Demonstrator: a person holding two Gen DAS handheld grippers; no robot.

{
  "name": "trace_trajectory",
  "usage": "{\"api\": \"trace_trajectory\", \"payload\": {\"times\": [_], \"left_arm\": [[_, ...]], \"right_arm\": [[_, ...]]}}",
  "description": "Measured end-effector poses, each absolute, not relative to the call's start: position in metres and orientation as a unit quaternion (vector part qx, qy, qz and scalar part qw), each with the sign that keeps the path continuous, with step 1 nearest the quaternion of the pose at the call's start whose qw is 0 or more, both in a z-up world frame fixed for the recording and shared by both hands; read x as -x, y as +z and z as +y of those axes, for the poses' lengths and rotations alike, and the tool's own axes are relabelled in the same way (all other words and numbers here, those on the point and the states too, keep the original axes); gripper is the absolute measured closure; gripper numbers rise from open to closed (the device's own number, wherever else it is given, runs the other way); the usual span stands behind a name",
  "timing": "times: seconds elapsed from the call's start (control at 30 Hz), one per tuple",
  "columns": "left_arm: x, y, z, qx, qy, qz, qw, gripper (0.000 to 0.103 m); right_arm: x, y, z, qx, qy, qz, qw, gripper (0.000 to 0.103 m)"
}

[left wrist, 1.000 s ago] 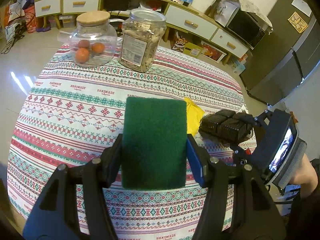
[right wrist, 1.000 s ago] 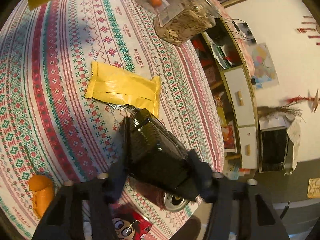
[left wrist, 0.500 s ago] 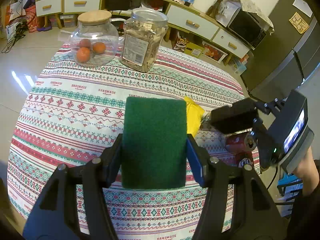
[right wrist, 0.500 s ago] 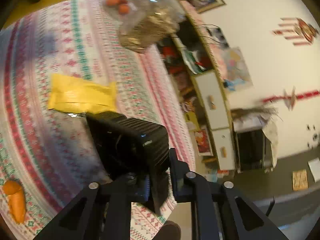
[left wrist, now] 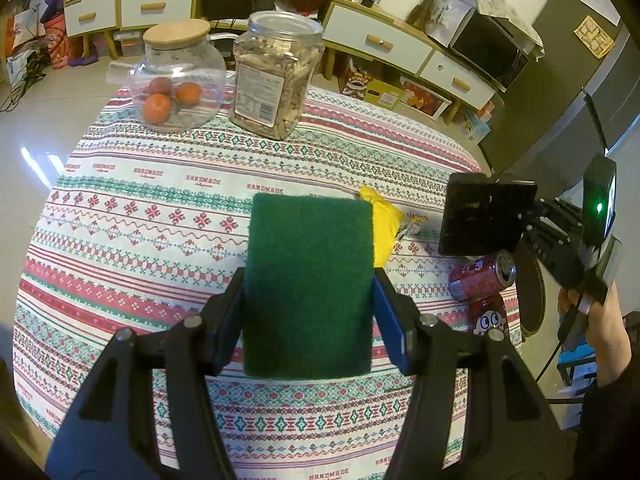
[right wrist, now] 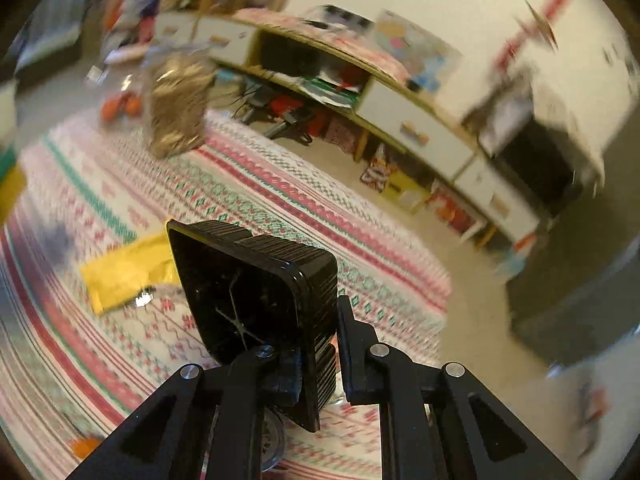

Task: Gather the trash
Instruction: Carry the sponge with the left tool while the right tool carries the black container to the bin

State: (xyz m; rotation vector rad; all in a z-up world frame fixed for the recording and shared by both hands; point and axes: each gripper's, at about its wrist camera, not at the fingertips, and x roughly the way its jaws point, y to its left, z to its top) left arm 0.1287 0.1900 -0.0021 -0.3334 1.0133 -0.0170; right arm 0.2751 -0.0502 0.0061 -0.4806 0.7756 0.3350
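My left gripper (left wrist: 310, 280) is shut on a green scouring sponge (left wrist: 308, 236), held upright over the patterned tablecloth (left wrist: 160, 216). My right gripper (right wrist: 320, 356) is shut on the side wall of a black ribbed plastic tray (right wrist: 248, 288), which stands on edge in the air above the table's right side; the same tray (left wrist: 484, 216) shows in the left wrist view. A yellow wrapper (left wrist: 384, 220) (right wrist: 124, 276) lies on the cloth behind the sponge. Under the tray lie a red drink can (left wrist: 480, 280) and a red packet with a cartoon face (left wrist: 488, 318).
A glass jar of oranges (left wrist: 176, 80) and a clear plastic jar of seeds (left wrist: 276, 76) stand at the table's far edge. An orange scrap (right wrist: 84, 446) lies near the front. A dark round object (left wrist: 530, 296) sits past the right edge. Low cabinets line the back wall.
The right gripper closed on the black tray's wall, lifted it off the table and rolled it onto its edge, uncovering the red can. The left gripper and sponge stayed still.
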Motion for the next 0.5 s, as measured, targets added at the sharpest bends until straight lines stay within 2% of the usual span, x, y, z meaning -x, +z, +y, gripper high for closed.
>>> {"api": "trace_trajectory", "payload": {"times": [0.2,0.5], "left_arm": [[-0.134,-0.005,0.181,0.15,-0.011,0.488,0.86,0.042],[-0.144,-0.003,0.131,0.122,-0.045,0.488,0.863,0.042]], "right_arm": [[-0.289,0.015,-0.098,0.098,0.154,0.393,0.901,0.088],[-0.264,0.038,-0.159,0.052,0.112,0.359,0.925,0.088]]}}
